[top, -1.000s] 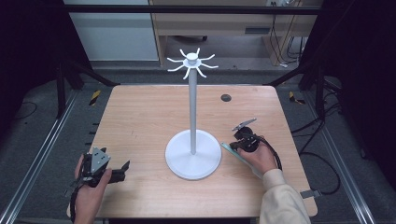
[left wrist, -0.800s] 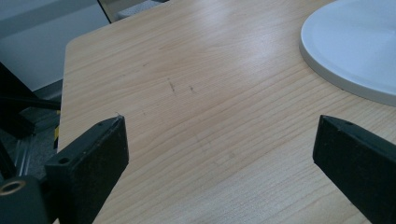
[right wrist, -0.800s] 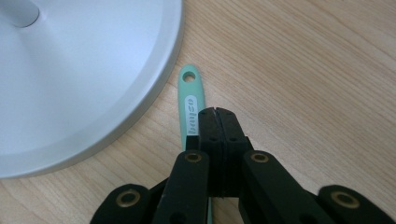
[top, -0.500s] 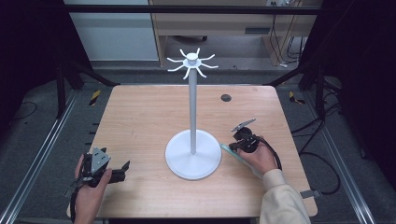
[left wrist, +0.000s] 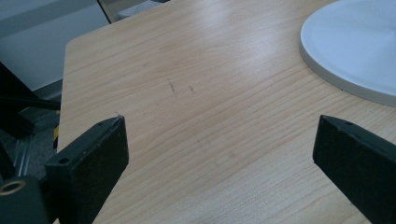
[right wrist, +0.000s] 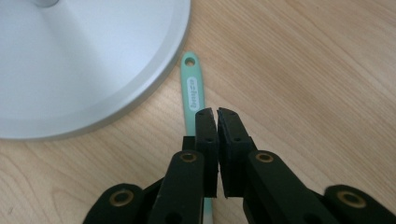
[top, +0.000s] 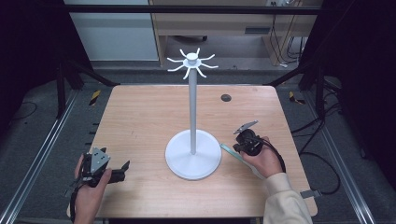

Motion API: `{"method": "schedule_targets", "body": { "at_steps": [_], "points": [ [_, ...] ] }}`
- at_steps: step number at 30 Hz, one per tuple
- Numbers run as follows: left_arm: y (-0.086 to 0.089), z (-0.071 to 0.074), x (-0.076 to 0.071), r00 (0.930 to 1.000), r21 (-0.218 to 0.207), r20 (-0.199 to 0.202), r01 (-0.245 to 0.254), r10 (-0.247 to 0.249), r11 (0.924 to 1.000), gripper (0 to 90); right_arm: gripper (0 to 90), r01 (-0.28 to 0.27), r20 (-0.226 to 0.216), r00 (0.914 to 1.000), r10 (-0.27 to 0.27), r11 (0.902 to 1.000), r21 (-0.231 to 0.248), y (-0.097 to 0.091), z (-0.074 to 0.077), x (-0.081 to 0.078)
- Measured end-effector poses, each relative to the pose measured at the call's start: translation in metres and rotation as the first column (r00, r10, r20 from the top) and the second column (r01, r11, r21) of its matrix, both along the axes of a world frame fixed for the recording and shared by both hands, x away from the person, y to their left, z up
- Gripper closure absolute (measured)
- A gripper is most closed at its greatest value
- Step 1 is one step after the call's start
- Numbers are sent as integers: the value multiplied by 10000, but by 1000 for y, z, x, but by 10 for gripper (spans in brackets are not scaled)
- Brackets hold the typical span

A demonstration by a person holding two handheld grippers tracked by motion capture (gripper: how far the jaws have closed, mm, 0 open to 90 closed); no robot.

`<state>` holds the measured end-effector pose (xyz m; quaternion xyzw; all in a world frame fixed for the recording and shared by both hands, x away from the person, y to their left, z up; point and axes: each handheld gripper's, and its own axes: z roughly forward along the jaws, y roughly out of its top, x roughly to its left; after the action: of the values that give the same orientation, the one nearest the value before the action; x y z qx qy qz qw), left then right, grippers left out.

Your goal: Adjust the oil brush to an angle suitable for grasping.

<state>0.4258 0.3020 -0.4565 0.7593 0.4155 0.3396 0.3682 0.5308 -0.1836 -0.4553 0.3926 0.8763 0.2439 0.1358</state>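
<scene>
Your right gripper [right wrist: 217, 112] is hovering with its jaws drawn together, a thin slit between the pads and nothing in them. Your left gripper [left wrist: 219, 121] is resting by the near left corner of the light wooden table [top: 140, 116], jaws standing wide over bare wood.

You are working beside the tall white stand with a round base and a crown of curved hooks [top: 192, 116], which is sitting in the middle of the table. The flat mint-green tool with a hole at its handle end [right wrist: 192, 88] is lying on the table just beside the base's right rim, running toward the near right corner and passing under your right gripper.

By my judgement, you are lining up to pick up the tool, and the grasp is not yet made. The next move is calling for you to part the jaws, bring them down astride the thin handle and close on its edges, keeping clear of the base rim; it is lying flat, so it may slip out.

From the right gripper view you are getting the hole, the printed label and how near the rim is. From the high view you are getting the hooks overhead and a small dark disc [top: 226, 97] near the far edge. Whether your jaws are touching the tool I cannot tell.
</scene>
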Motion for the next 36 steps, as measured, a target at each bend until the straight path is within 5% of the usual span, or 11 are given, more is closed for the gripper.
{"method": "schedule_targets", "body": {
  "at_steps": [9,19,36],
  "points": [
    [-1,0,0,10000,57,-33,0,1,10000,31,777,-336,-646,9975,300,9978,-569,-10,7,-6],
    [-1,-1,0,10000,79,-50,30,-29,10000,32,734,-1026,-1373,9870,833,9847,-1407,-8,7,-4],
    [-1,-1,0,10000,96,-65,50,-49,9999,33,750,-1407,-2262,9687,1018,9766,-1628,-5,-6,0]
  ]
}}
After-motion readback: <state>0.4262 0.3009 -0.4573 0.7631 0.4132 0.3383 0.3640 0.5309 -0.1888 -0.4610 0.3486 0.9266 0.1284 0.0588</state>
